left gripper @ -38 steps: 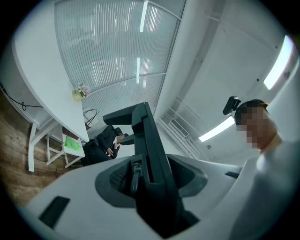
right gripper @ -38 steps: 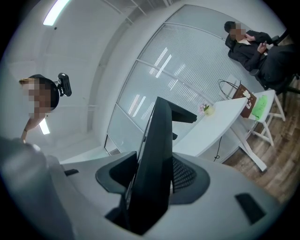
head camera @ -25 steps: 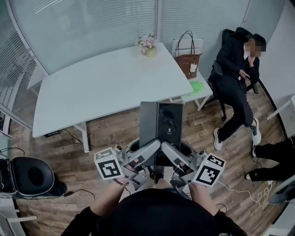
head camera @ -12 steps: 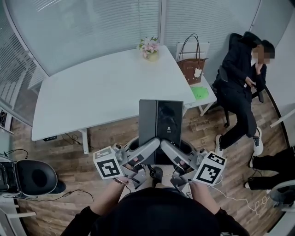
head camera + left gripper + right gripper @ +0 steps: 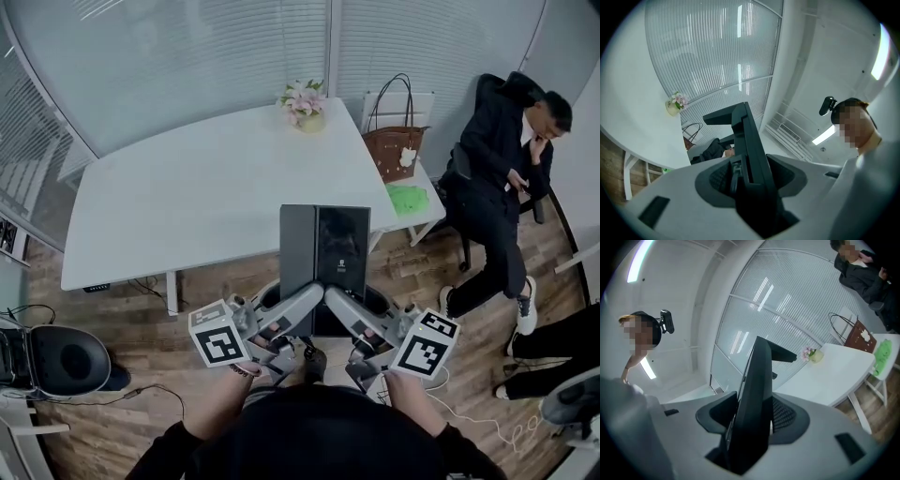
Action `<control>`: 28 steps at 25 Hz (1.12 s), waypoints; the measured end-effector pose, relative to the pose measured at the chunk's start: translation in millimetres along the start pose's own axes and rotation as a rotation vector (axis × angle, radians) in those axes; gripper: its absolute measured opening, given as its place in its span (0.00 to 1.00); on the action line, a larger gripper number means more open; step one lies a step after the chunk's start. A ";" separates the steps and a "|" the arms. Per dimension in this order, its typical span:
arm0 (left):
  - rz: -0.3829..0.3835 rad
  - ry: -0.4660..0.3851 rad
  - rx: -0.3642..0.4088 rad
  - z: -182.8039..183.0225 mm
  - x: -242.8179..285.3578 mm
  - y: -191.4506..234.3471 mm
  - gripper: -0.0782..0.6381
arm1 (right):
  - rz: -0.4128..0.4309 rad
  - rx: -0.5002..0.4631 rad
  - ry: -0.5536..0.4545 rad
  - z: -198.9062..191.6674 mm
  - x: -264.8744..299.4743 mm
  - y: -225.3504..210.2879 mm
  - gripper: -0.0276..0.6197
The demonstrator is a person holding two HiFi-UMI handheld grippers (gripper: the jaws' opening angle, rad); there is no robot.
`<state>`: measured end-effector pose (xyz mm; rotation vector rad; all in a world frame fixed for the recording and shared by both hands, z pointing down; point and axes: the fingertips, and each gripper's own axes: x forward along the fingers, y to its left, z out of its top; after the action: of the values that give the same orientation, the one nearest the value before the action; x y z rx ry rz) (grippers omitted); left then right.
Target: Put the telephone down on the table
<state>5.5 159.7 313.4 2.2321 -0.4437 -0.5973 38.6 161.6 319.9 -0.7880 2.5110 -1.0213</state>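
By table [image 5: 187, 192] edge: left gripper [image 5: 298, 307], right gripper [image 5: 343, 307] clamp telephone [image 5: 326, 246]; tabletop wide.

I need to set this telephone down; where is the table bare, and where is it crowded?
Nearly all the white table is bare, left of the flower pot at its far right corner. Crowded: the side table to its right, with handbag and green item.
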 end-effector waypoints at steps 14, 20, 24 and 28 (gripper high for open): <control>0.021 -0.004 -0.012 10.4 -4.7 18.6 0.40 | 0.000 0.022 0.008 -3.8 17.9 -11.5 0.37; 0.017 0.000 -0.016 12.1 -2.2 18.8 0.40 | -0.001 0.018 0.003 -0.6 18.8 -12.2 0.37; 0.023 0.001 -0.006 14.3 -1.1 18.9 0.39 | 0.005 0.021 0.004 1.1 20.2 -12.5 0.37; 0.023 0.001 0.001 14.7 0.0 19.4 0.40 | 0.009 0.018 0.006 2.1 20.5 -13.5 0.37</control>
<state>-4.9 138.5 319.3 2.2248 -0.4691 -0.5842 28.2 140.2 326.4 -0.7683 2.5049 -1.0437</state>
